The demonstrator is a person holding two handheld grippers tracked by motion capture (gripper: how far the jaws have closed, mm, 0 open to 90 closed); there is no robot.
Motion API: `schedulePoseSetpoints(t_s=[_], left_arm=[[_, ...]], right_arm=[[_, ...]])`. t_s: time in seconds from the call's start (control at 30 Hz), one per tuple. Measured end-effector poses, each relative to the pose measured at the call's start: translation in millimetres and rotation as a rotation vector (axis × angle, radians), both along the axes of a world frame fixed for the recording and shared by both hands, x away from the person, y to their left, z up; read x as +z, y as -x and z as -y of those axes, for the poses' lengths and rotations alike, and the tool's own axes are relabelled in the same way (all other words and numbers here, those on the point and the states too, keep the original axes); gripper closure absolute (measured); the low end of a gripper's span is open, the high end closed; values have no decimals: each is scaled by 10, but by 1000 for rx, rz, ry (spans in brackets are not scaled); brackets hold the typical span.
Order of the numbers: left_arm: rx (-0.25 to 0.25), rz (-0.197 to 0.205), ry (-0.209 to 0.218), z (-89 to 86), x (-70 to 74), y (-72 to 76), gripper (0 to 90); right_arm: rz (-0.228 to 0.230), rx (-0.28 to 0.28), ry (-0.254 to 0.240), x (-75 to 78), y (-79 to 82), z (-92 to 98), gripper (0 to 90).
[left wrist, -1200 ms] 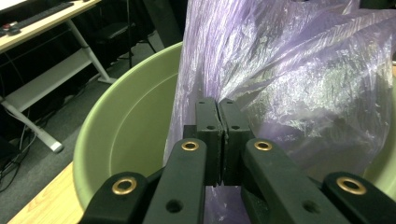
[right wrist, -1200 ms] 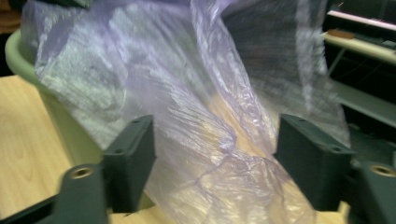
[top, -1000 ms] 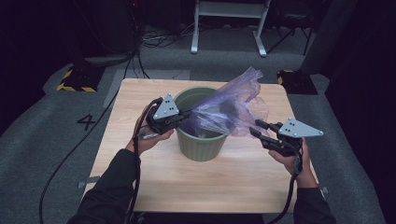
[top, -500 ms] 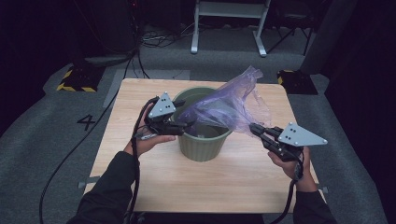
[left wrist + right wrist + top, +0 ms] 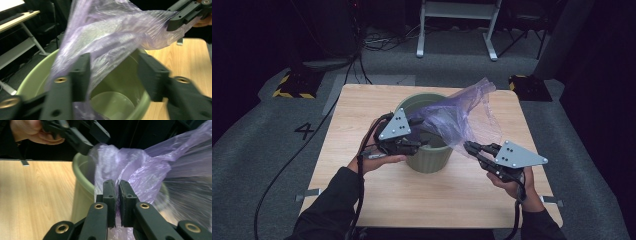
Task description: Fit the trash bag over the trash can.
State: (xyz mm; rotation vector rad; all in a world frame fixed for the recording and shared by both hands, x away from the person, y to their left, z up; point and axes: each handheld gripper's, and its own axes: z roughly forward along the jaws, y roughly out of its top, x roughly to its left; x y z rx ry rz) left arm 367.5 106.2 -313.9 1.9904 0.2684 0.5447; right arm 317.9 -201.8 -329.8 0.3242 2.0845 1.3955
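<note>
A green bin (image 5: 428, 150) stands on the wooden table (image 5: 362, 200), and a thin purple plastic bag (image 5: 462, 117) stretches over its mouth and out past its rim. The left gripper (image 5: 417, 146) sits at the near edge of the bin, its tips just over the rim; in the left gripper view its jaws stand apart after closing partway, with a fold of the bag (image 5: 112, 37) hanging between them against one jaw, and neither pad presses on it. The right gripper (image 5: 468, 146) is just beside the bin on its other side, above the table. Its jaws are closed tight on an edge of the bag (image 5: 140, 172), which fans out from its tips toward the bin (image 5: 82, 195) and the left gripper beyond
</note>
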Motion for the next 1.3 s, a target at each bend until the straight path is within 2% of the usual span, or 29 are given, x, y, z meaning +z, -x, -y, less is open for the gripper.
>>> schedulePoseSetpoints(t_s=[0.1, 0.17, 0.27, 0.4, 0.5, 0.6, 0.67, 0.7, 0.73, 0.83, 0.9, 1.0, 1.1, 1.17, 1.3], left_arm=[[21, 20, -41, 22, -14, 11, 664], [23, 25, -37, 2, -26, 12, 771], [16, 30, -32, -48, -38, 11, 884], [23, 34, -26, -109, -59, 25, 898], [30, 20, 2, -156, -77, 59, 887], [39, 2, 12, -147, -84, 92, 525], [31, -11, 3, -114, -86, 116, 344], [34, -4, -1, -84, -89, 137, 257], [38, 13, -7, -54, -85, 148, 234], [17, 21, -16, 47, -65, 153, 210], [23, 27, -37, 103, -59, 145, 280], [35, 35, -42, 120, -56, 120, 608], [23, 40, -31, 76, -60, 96, 816], [18, 37, -23, 37, -65, 92, 883], [20, 43, -19, -57, -103, 122, 896]], right_arm=[[1, 18, 14, -17, 30, -60, 847], [-2, 28, 20, -33, 54, -91, 833], [-10, 35, 19, -60, 91, -114, 822], [-15, 47, 13, -72, 109, -127, 829], [-18, 51, 7, -77, 123, -146, 845], [-18, 57, 8, -90, 134, -180, 852], [-19, 58, 9, -99, 134, -200, 852], [-24, 60, 9, -104, 133, -210, 852], [-25, 65, 9, -108, 132, -219, 852], [-28, 81, 7, -113, 144, -252, 850], [-23, 88, 6, -109, 154, -265, 849], [-23, 98, 6, -95, 174, -276, 843], [-21, 102, -1, -88, 193, -273, 835], [-23, 105, -6, -94, 212, -272, 817], [-25, 100, -12, -104, 254, -258, 730]])
